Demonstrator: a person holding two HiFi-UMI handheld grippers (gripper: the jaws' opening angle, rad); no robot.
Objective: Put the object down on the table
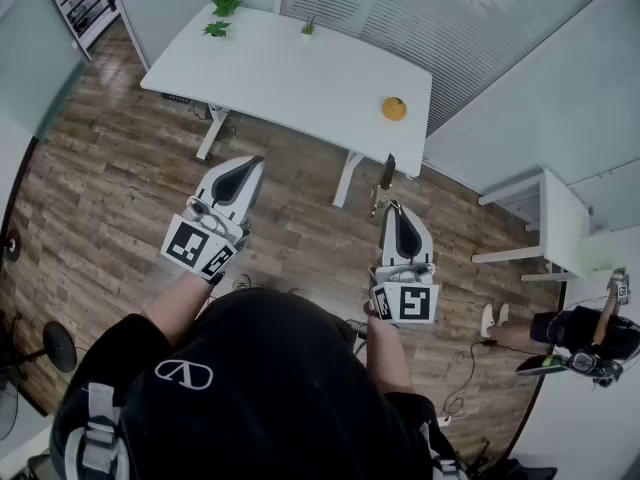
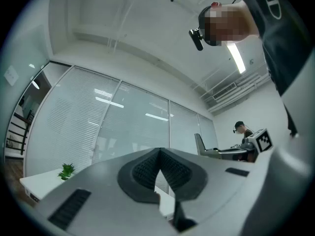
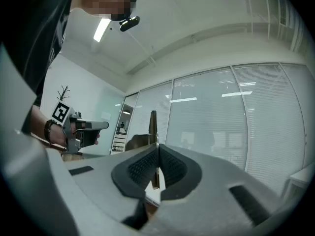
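Pads of right gripper clamped shut on slim dark object. Pokes up past the jaw tips as a narrow upright strip. Possibly a knife or other flat tool, but too thin and edge-on to name for sure. Same closure on left gripper: pad against pad, nothing between.

Both held out over wood-plank floor, well short of white table. On that table: orange near the right corner, small green plants along the far edge, broad bare middle. Off to the right, second person low down, near small white side table.

Not yet set down; task barely begun, by the look of it.

To do this step well:
- Walk forward until above the bare middle, clear of fruit and plants.
- Tip the wrist so the long side lies flat.
- Lower until touching the top.
- Only then ease the jaws apart and draw straight back.
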